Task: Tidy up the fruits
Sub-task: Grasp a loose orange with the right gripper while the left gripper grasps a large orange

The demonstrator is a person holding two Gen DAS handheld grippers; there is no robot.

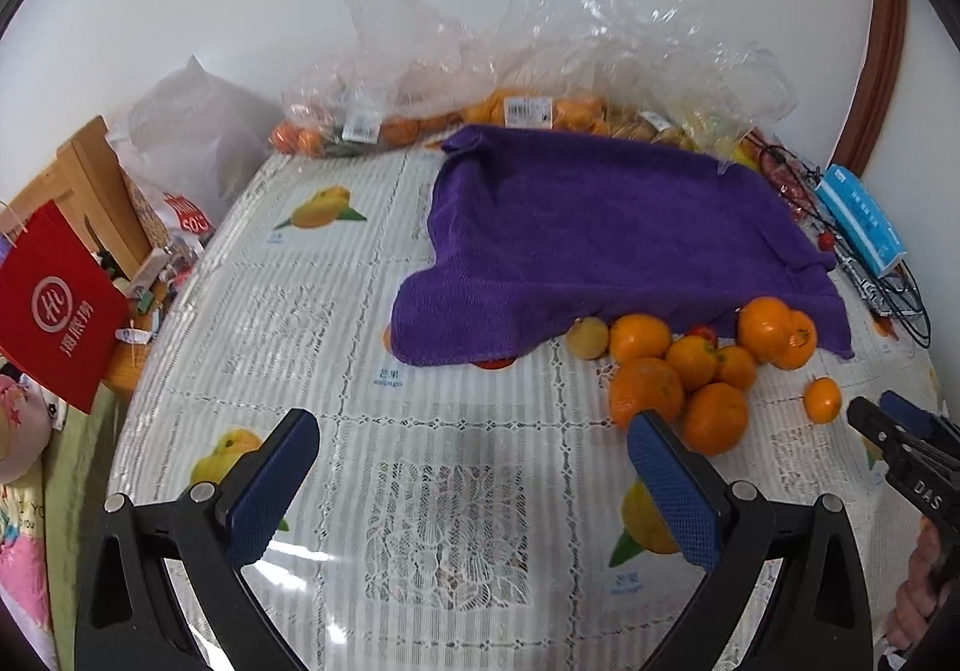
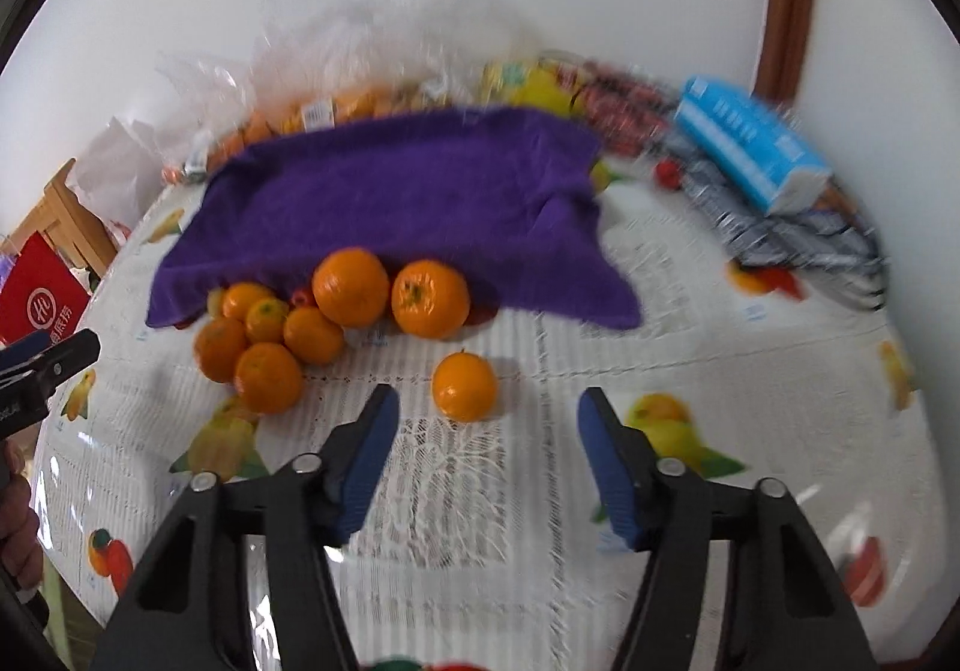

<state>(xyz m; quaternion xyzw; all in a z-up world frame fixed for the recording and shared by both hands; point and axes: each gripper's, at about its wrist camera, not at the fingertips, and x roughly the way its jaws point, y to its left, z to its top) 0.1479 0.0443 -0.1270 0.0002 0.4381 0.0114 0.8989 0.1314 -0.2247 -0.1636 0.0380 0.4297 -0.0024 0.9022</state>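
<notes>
White walls back a table dressed in a lace-patterned cloth printed with fruit pictures. Far off to the left gripper's left, a red paper bag hangs by a wooden chair. The left gripper hovers over bare cloth, its blue-padded fingers spread wide with nothing between them. Straight ahead of it lies a rumpled purple towel, and behind that, against the wall, sit clear plastic bags of fruit. A cluster of oranges rests at the towel's near edge, just ahead of the left gripper's right finger, with a pale yellowish fruit touching its left side. A single orange sits apart from the pile, just beyond and between the fingertips of the right gripper, whose fingers are parted and empty. Ahead and to the right of that gripper, a blue-and-white box, possibly tissues though the view is blurred, lies near the wall.
</notes>
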